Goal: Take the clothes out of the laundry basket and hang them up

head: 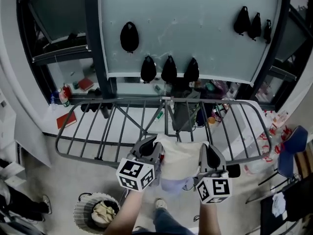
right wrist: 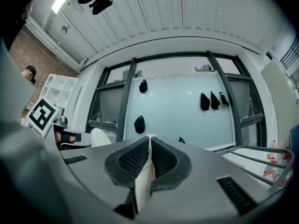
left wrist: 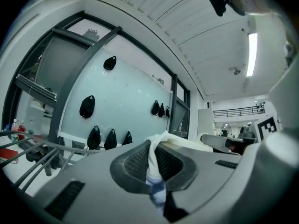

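**Cloth spread between both claws, short of the rack**
Beside our feet, the laundry basket [head: 80, 214] holds more clothes. Our left gripper [head: 149, 150] and right gripper [head: 209, 156] are each clamped on an edge of the pale cloth [head: 181, 158]. That spreads it flat, ready, we judge, to drape over the drying rack [head: 122, 100] just beyond.

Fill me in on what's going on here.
A person holds a pale garment stretched between two grippers. The left gripper and the right gripper are each clamped shut on an edge of it. It is held up at the near side of the drying rack. More clothes sit in the laundry basket on the floor.
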Motion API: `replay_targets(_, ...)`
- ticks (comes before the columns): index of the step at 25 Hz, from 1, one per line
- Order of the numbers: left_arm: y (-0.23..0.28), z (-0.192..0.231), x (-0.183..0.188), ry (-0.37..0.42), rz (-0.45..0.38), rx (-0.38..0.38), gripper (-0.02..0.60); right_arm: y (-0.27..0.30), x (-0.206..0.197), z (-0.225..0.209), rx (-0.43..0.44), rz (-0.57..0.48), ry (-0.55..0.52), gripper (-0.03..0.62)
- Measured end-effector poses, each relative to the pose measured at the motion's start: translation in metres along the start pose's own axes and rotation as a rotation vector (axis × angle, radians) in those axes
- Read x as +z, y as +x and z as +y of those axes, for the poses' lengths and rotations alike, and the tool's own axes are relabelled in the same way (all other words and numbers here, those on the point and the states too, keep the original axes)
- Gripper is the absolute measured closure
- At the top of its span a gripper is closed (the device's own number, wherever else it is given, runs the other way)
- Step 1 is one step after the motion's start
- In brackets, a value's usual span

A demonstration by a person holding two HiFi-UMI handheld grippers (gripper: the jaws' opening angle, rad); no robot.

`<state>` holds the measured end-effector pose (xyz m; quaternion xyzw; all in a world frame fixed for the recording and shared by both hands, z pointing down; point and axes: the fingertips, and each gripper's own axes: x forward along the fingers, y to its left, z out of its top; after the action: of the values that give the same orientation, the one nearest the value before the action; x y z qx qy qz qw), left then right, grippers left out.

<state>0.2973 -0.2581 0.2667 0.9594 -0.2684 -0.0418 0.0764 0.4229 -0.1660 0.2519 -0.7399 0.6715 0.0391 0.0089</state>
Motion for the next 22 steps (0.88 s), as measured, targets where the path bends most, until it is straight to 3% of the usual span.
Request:
replay_targets(17, 0.157, 0.082, -0.025, -0.010, 0.050, 0.119, 0.553, 0.165, -0.037, -0.090, 0.044, 0.084, 0.028, 0.586)
replay_targets(22, 0.187, 0.105, -0.047, 0.025, 0.110, 0.148, 0.552, 0.198, -0.058, -0.101, 0.046, 0.128, 0.004, 0.586)
